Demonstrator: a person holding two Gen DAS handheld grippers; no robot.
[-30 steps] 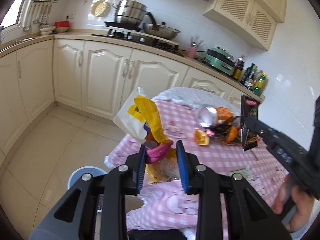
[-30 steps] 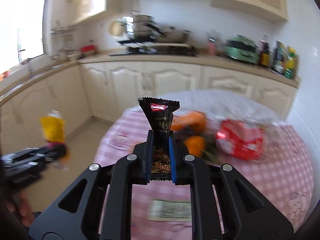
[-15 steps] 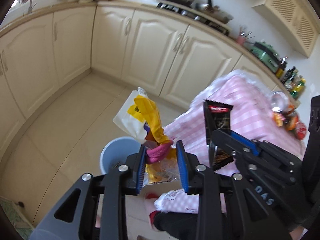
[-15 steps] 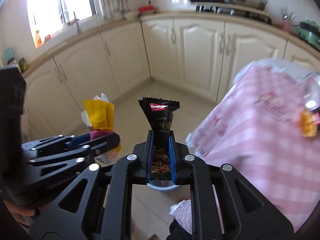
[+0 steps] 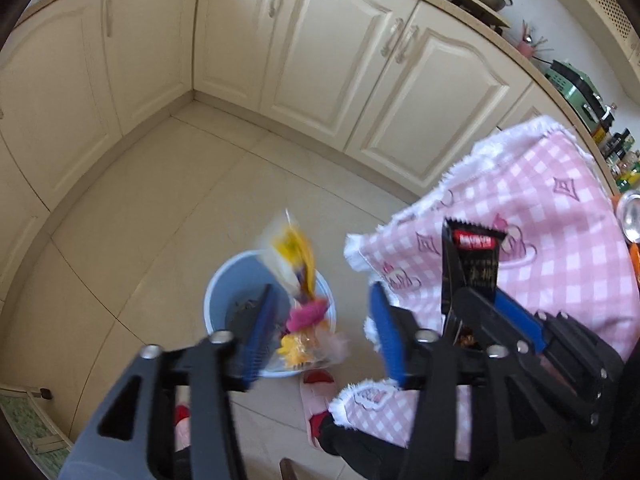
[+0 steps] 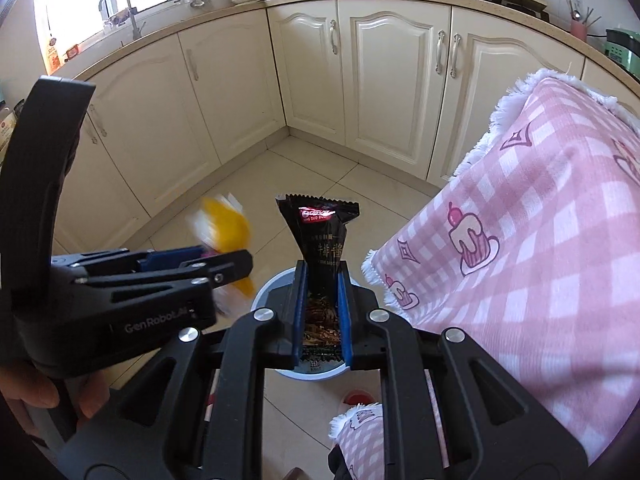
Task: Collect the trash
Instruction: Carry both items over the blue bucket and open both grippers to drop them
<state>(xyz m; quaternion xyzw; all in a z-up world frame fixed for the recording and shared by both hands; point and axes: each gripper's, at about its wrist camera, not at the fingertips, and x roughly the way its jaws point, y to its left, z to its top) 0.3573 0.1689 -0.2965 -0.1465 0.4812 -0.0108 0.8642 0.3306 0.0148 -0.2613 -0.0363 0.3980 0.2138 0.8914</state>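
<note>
A yellow-and-white snack wrapper (image 5: 294, 260) with a pink piece hangs blurred between the jaws of my left gripper (image 5: 324, 332), over the blue bin (image 5: 224, 292) on the floor. The jaws are opening and their blue pads no longer press on it. In the right wrist view the same wrapper (image 6: 224, 228) shows blurred beside the left gripper (image 6: 196, 258). My right gripper (image 6: 322, 308) is shut on a black snack wrapper (image 6: 320, 232), which stands upright above the bin (image 6: 270, 286). The left wrist view also shows that black wrapper (image 5: 476, 256) at the right.
A table with a pink checked cloth (image 5: 540, 216) juts in from the right, close to the bin. Cream cabinets (image 5: 320, 60) line the far side of the tiled floor. A person's slippered foot (image 5: 316, 400) stands just behind the bin. A green mat (image 5: 24, 420) lies lower left.
Both grippers swung away from the table and sank over the blue bin. The left jaws have spread apart and the yellow wrapper has slipped down from them. The right grip is unchanged.
</note>
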